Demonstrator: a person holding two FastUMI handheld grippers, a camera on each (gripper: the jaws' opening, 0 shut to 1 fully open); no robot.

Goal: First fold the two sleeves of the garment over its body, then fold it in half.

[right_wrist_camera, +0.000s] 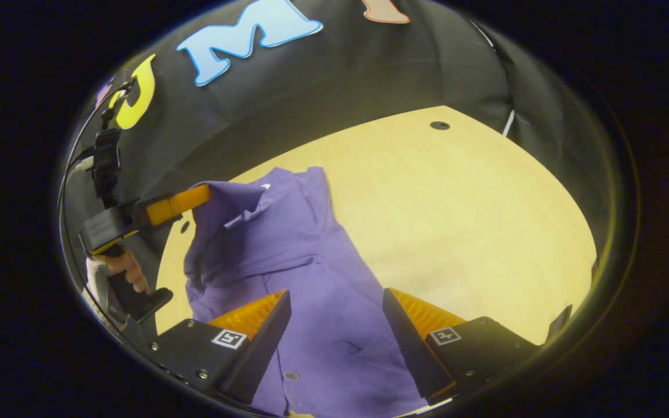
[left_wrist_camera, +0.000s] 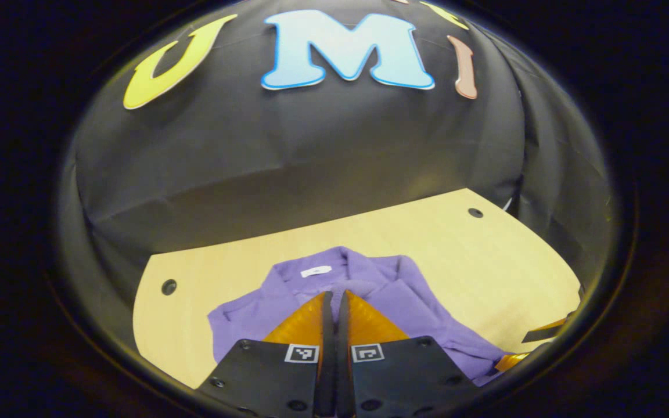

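Garment (right_wrist_camera: 305, 273), purple, on wooden table (right_wrist_camera: 456, 215). Left gripper (left_wrist_camera: 334, 296) pinches its fabric, lifted at 10 o'clock. Right gripper (right_wrist_camera: 337, 302) spread wide above it.

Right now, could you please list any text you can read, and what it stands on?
The tag on the shirt: too small to read.
The markers on the left gripper and right gripper: coded squares, no words.
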